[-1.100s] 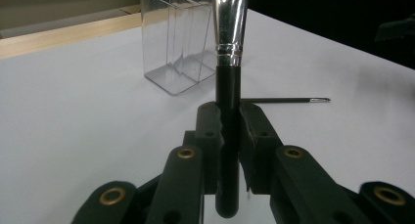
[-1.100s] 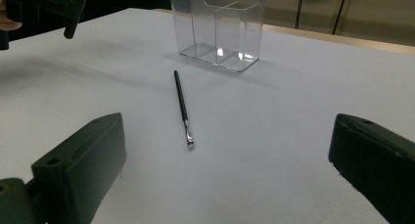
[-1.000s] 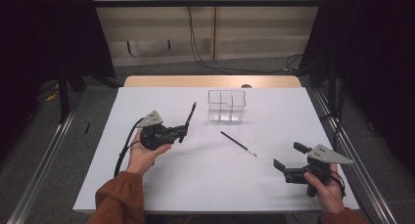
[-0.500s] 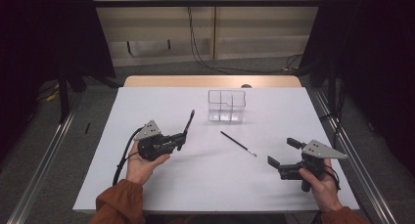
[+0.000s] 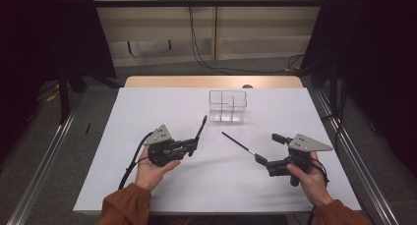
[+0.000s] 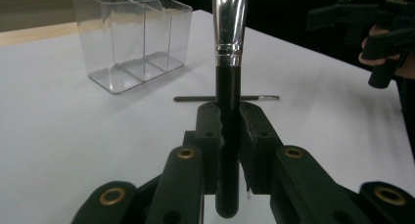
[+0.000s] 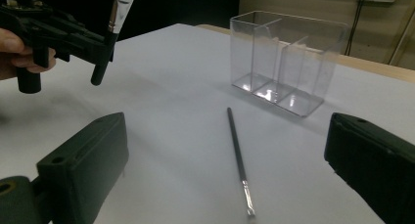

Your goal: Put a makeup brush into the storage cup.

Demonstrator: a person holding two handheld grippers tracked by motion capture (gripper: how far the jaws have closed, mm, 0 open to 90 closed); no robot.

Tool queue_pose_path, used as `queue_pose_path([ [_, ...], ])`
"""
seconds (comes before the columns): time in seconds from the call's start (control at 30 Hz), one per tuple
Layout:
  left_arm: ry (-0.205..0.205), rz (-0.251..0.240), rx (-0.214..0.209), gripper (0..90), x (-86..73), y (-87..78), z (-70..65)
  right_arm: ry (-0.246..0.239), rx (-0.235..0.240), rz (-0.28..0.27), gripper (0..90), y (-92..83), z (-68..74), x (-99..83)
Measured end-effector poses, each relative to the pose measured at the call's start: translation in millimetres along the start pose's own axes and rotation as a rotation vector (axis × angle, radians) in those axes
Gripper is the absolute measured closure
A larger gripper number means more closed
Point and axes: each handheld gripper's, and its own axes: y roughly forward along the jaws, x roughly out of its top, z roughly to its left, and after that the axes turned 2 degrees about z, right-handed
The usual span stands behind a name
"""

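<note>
My left gripper [image 5: 193,145] is shut on the black handle of a thick makeup brush [image 5: 200,127], left of the table's middle. The brush [image 6: 229,48] stands upright between the jaws, its silver ferrule above them. A thin dark brush [image 5: 237,142] lies flat on the white table, slanting from the middle toward the right. My right gripper [image 5: 269,148] is open, jaws wide apart, just at the thin brush's near end. In the right gripper view the thin brush [image 7: 238,155] lies on the table between the two jaws, untouched. A clear compartment box [image 5: 227,106] stands farther back.
The clear box [image 7: 286,57] has several empty compartments and stands behind the thin brush. The white table [image 5: 147,107] has bare room on both sides. Dark curtains and cables lie beyond its far edge. The left gripper's cable trails over the near left of the table.
My right gripper has moved left and a little forward, up to the thin brush's near end. My left gripper has drifted slightly nearer the person, still holding the thick brush.
</note>
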Motion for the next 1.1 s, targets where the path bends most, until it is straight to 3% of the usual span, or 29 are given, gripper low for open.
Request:
queue_pose_path([
  [0.1,0.015,-0.011,-0.010,79.8,3.0,1.3,-6.2,-0.010,0.041,-0.003,0.9,3.5,5.3,8.7],
  [0.4,0.015,-0.014,-0.015,79.8,8.6,14.2,-14.2,-0.033,0.082,-0.068,2.4,19.9,17.3,35.4],
  [0.6,0.031,-0.019,-0.028,79.8,16.3,23.7,-21.8,-0.020,0.113,-0.090,3.1,32.1,21.9,44.0],
  [0.7,0.059,-0.015,-0.039,79.8,21.6,28.2,-31.1,-0.008,0.114,-0.111,2.2,35.0,23.6,47.9],
  [0.83,0.058,-0.025,-0.054,79.8,24.5,34.9,-33.8,0.002,0.135,-0.127,2.7,37.8,26.0,53.9],
  [1.1,0.054,-0.024,-0.059,79.8,20.5,44.4,-38.3,0.001,0.165,-0.078,7.5,55.9,35.3,57.6],
])
